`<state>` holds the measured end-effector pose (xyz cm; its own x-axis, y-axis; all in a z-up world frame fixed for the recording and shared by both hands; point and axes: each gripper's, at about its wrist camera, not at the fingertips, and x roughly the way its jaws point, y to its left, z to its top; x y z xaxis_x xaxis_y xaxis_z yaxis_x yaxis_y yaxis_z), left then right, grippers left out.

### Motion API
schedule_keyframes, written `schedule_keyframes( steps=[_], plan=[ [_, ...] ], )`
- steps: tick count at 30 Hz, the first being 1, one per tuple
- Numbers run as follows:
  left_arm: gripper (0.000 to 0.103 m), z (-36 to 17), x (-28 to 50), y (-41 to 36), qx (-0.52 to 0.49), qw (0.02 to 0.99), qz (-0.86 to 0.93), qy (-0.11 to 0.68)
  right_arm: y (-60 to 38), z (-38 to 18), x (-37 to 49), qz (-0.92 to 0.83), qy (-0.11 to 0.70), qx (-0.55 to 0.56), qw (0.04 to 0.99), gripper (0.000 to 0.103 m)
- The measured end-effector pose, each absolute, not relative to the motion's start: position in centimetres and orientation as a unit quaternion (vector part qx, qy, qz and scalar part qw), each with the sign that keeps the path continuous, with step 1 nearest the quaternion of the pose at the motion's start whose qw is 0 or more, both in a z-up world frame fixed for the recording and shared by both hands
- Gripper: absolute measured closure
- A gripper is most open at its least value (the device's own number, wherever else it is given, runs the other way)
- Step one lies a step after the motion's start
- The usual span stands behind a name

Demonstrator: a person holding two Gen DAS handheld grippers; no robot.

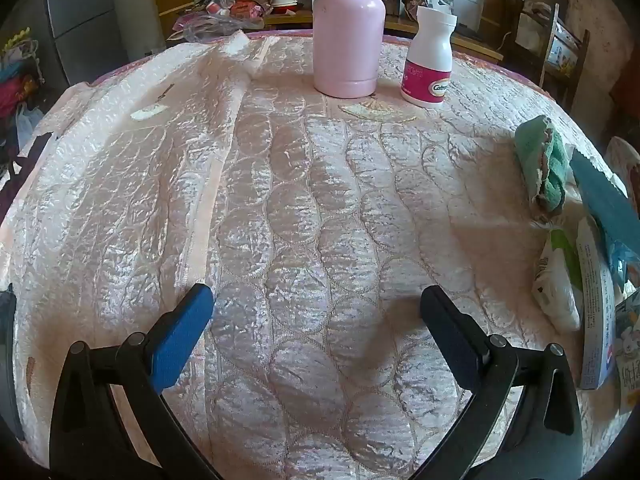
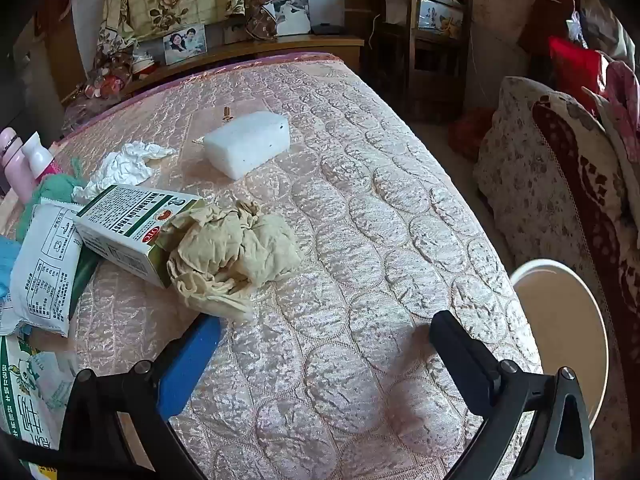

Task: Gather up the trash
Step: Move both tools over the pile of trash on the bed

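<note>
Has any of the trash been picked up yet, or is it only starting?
Only starting, it seems. Nothing looks collected: the crumpled beige paper, green-and-white carton, white tissue and snack wrappers lie on the mattress. Both the left gripper and right gripper are open, empty. The white bin waits beside the mattress.

Over the quilted pink mattress (image 1: 304, 208) the left gripper (image 1: 316, 300) hangs with jaws wide and nothing between them, a pink flask (image 1: 347, 44) and white pill bottle (image 1: 430, 60) standing side by side beyond, green cloth (image 1: 540, 160) and wrappers (image 1: 560, 280) at right.
</note>
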<state>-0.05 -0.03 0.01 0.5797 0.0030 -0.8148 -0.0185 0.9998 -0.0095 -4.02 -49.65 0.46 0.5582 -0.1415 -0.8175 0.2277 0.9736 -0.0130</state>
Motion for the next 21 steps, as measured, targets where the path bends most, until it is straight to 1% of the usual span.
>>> schedule_keyframes(
  steps=[7,13,17,21],
  plan=[
    [0.001,0.5,-1.1,-0.5,-0.011,0.879,0.008,0.476,-49.7,0.5,-4.0,-0.105,0.458,0.047,0.881,0.0],
    [0.001,4.2,-5.3,-2.6,-0.032,0.902,0.01,0.431,-49.6,0.5,-4.0,-0.105,0.458,0.047,0.881,0.0],
    [0.001,7.1,-8.0,-5.5,-0.008,0.918,-0.001,0.396,-49.6,0.5,-4.0,-0.107,0.459,0.047,0.881,0.0],
    [0.001,9.2,-10.1,-8.2,-0.001,0.929,-0.025,0.368,-49.0,1.0,-5.1,-0.079,0.487,0.042,0.869,0.0]
  ],
)
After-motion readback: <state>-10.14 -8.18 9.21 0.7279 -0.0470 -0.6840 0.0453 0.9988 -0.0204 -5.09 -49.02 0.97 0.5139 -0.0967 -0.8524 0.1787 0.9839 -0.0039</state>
